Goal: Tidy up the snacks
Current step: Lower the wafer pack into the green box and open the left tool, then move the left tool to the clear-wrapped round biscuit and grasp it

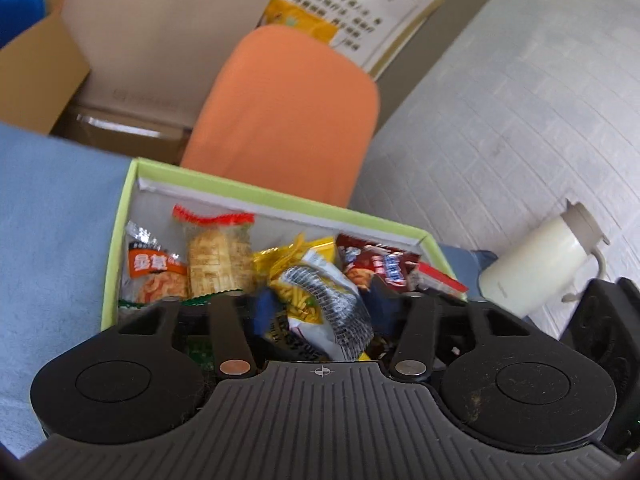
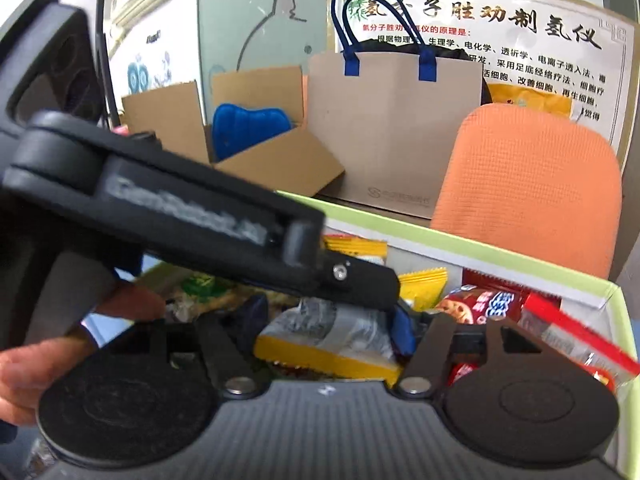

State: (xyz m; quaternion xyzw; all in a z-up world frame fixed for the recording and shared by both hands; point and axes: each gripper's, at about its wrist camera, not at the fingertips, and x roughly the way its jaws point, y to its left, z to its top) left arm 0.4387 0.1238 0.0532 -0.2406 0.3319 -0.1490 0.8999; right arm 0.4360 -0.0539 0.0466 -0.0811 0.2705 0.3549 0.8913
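An orange chair back [image 2: 528,184] stood in daylight. Behind it a poster with Chinese text [image 2: 520,32] leaned on the wall. To its left were a paper bag with blue handles [image 2: 392,120] and open cardboard boxes [image 2: 256,128]; right of the chair the white brick-patterned wall [image 1: 540,100] rose.

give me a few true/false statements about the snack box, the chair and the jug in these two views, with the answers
1. The snacks lie in a green-rimmed box. True.
2. The chair behind the box is blue. False: its back is orange.
3. A white lidded jug stands outside the box, to its right in the left wrist view. True.
4. The left gripper is clamped shut on the grey-and-yellow packet. False: its jaws stand apart over the packet, with no pad seen pressing on it.
5. The box holds a single snack. False: several packets fill it, among them an orange one and a red one.
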